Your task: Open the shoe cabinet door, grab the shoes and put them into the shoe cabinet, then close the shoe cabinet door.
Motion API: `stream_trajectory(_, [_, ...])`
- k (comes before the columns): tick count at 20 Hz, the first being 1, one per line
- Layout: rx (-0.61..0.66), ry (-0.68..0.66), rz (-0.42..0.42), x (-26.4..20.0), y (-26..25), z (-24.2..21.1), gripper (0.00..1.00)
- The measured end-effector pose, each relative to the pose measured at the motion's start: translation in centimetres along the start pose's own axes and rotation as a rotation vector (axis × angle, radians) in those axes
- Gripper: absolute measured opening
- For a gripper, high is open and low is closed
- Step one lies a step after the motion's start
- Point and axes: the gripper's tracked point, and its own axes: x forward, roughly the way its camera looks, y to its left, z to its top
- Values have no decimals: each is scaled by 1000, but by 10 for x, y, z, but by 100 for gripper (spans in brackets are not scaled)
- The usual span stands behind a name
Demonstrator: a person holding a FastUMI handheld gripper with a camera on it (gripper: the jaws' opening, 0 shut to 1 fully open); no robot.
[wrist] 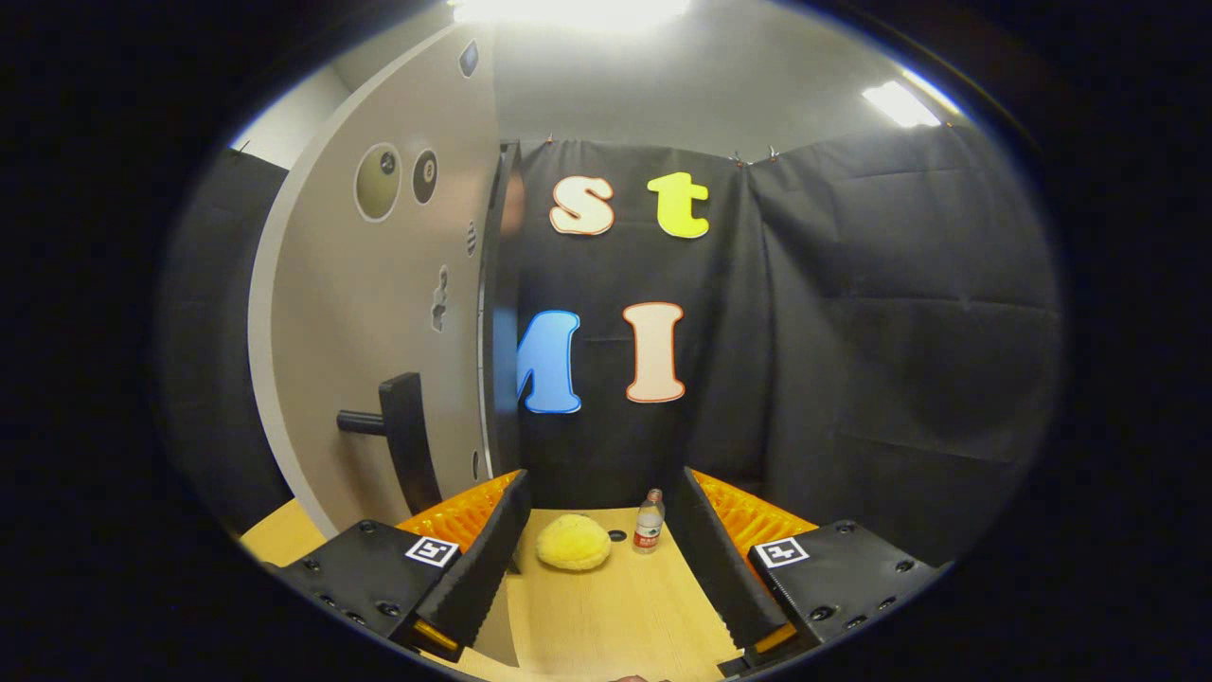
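Observation:
The shoe cabinet door [379,313] is a tall pale panel standing to the left of my fingers, swung open so I see its face and its edge. A dark handle [402,440] juts from it just above my left finger. A fluffy yellow shoe [573,543] lies on the wooden floor [606,606] ahead, between and beyond my fingertips. My gripper [601,530] is open, fingers wide apart, with nothing held between them. The cabinet's inside is hidden behind the door.
A small plastic bottle [649,522] stands upright just right of the yellow shoe, with a dark cap [617,535] on the floor between them. The booth's black cloth wall closes off the space behind and to the right.

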Motion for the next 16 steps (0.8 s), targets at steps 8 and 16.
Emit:
stream_trajectory(8, [6,-20,45,-10,41,2,89])
stream_trajectory(16, [-38,-33,111,-18,143,10,89])
